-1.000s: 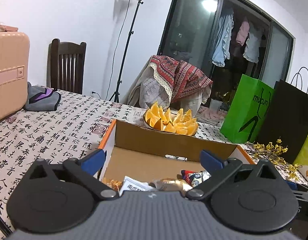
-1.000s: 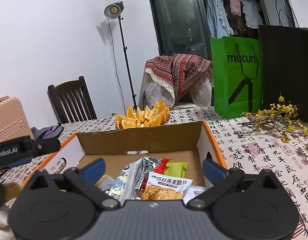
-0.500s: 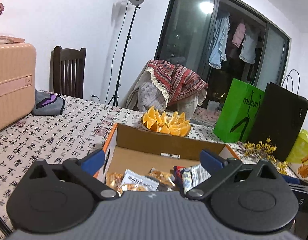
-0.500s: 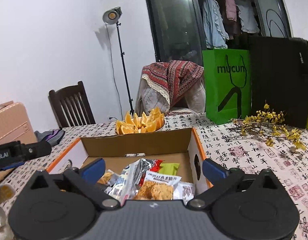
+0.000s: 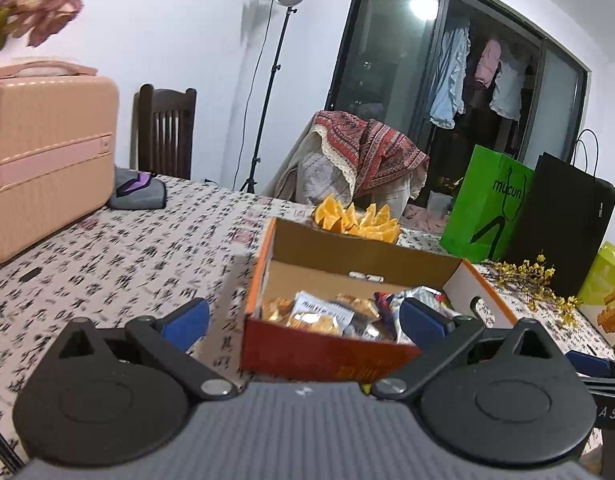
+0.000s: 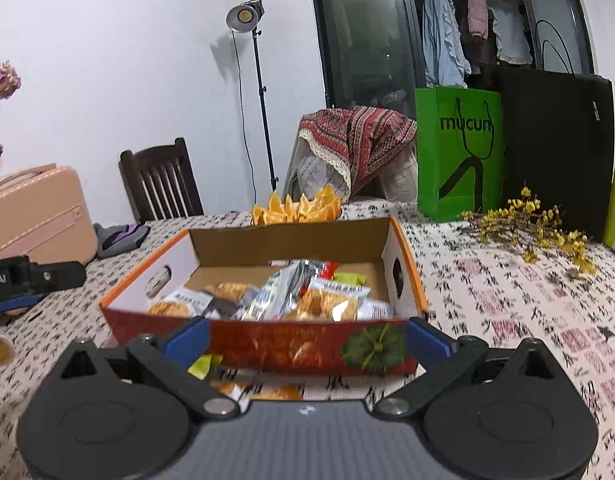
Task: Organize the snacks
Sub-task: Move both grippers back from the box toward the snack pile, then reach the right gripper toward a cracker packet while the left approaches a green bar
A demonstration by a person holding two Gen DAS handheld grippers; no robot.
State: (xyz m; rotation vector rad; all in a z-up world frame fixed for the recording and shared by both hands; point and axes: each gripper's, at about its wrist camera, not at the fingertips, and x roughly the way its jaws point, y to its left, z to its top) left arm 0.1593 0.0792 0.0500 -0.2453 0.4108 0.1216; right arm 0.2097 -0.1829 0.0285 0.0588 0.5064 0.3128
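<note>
Two grippers face a cardboard box (image 6: 267, 340) on the table (image 6: 487, 292), both w/ blue pads spread wide & nothing between them. Left gripper (image 5: 303, 322) sits in front of the box's near-left corner; right gripper (image 6: 305, 340) is low, just in front of the red printed front wall. Box is open-topped, orange rim, holds a heap of snack packets (image 6: 283, 296): orange cracker packs, a silver foil one, a red one, a green one at the back. A few more packets (image 6: 227, 376) lie on the tablecloth btw box and right gripper, partly hidden & blurred. Behind the box, a bowl of orange wedges (image 6: 295, 208). Far right: green paper bag (image 6: 457, 152), black bag (image 6: 555, 152), yellow flower sprig (image 6: 531, 220) lying on the cloth. Far left: pink case (image 5: 47, 160) beside a grey pouch (image 5: 137, 192).
</note>
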